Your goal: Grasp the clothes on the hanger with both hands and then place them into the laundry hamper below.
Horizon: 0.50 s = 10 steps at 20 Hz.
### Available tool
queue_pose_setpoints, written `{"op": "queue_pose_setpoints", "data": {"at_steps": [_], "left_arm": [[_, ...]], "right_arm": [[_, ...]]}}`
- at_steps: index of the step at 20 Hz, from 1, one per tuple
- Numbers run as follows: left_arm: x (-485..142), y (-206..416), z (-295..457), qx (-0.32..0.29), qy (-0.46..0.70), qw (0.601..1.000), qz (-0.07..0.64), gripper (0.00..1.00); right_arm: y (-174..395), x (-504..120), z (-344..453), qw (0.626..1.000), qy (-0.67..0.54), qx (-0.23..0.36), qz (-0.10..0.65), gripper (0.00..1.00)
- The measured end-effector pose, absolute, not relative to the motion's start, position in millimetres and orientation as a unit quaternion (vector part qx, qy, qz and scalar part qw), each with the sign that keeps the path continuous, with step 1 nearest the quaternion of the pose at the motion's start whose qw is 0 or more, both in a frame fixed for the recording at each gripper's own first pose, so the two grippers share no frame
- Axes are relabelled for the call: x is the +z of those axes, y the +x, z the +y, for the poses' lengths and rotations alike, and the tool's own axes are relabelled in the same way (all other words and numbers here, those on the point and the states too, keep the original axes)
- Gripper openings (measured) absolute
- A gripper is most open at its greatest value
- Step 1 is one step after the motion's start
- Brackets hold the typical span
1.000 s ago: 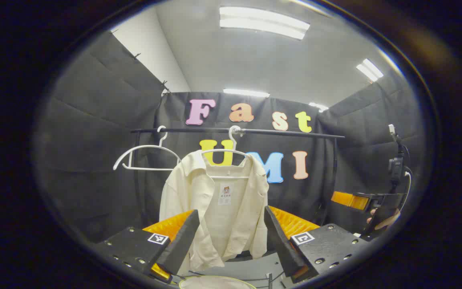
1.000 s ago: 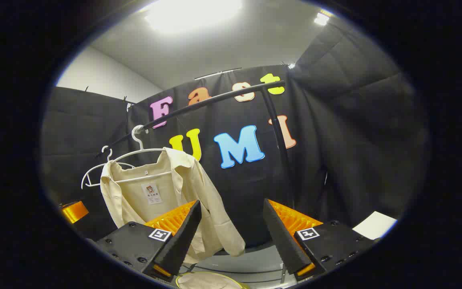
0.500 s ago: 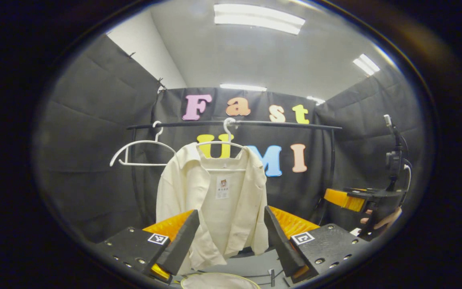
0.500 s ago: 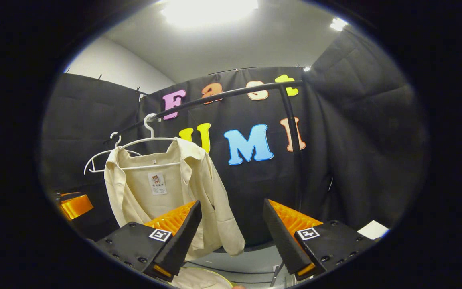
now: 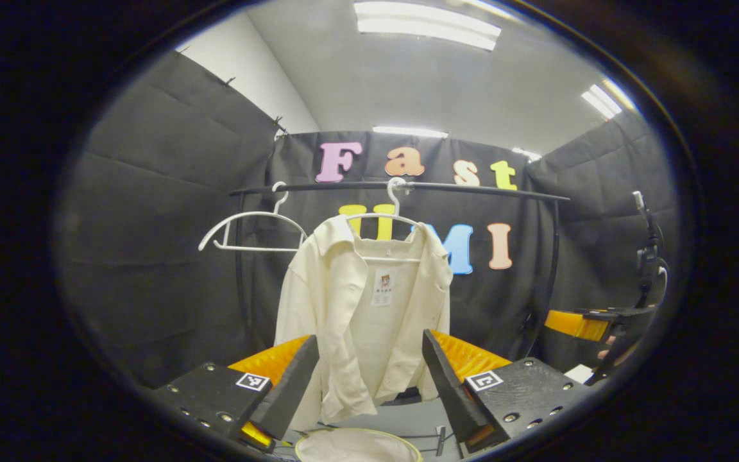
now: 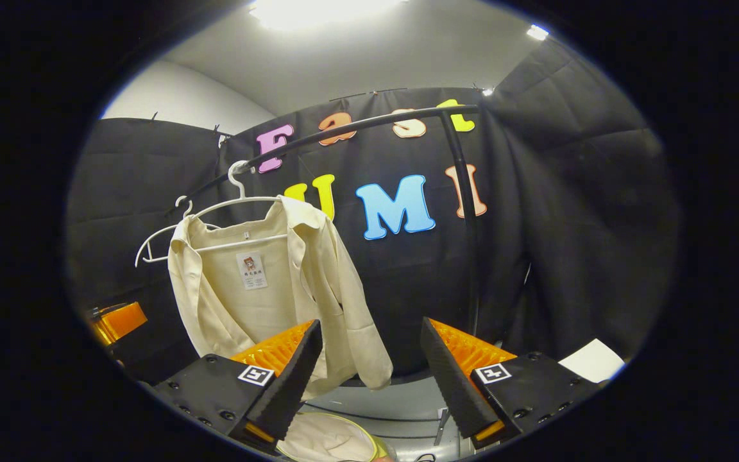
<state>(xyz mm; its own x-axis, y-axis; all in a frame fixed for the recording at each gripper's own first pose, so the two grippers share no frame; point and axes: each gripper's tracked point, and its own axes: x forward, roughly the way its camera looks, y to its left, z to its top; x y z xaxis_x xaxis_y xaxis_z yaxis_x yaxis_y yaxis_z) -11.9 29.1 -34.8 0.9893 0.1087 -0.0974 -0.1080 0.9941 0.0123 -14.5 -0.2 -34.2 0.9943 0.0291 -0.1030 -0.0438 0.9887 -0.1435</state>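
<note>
A cream shirt (image 5: 366, 314) (image 6: 267, 289) hangs open on a white hanger (image 5: 385, 218) (image 6: 241, 204) from a black rail (image 5: 401, 187) (image 6: 356, 128). Below it the round rim of the laundry hamper (image 5: 356, 446) (image 6: 331, 443) peeks in at the bottom edge. My left gripper (image 5: 369, 378) stands open in front of the shirt, some way short of it. My right gripper (image 6: 369, 372) is open too, off to the shirt's right side and apart from it. In the left gripper view the right gripper (image 5: 584, 324) and a hand holding it appear at far right.
A second, bare white hanger (image 5: 247, 231) (image 6: 158, 240) hangs on the rail left of the shirt. The rail's upright posts (image 5: 552, 256) (image 6: 469, 212) stand at the sides. A camera stand (image 5: 648, 256) rises at the far right. A white sheet (image 6: 591, 359) lies low right.
Both views have shifted slightly, and the shirt now sits a bit higher and larger. Both grippers stay open, holding nothing.
</note>
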Motion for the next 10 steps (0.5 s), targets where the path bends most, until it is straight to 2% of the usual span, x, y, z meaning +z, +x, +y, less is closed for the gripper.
{"op": "queue_pose_setpoints", "data": {"at_steps": [10], "left_arm": [[-19,40,49,0.100,0.017,0.993,0.052,0.95]], "right_arm": [[18,-30,16,0.993,-0.083,0.044,0.071,0.98]]}}
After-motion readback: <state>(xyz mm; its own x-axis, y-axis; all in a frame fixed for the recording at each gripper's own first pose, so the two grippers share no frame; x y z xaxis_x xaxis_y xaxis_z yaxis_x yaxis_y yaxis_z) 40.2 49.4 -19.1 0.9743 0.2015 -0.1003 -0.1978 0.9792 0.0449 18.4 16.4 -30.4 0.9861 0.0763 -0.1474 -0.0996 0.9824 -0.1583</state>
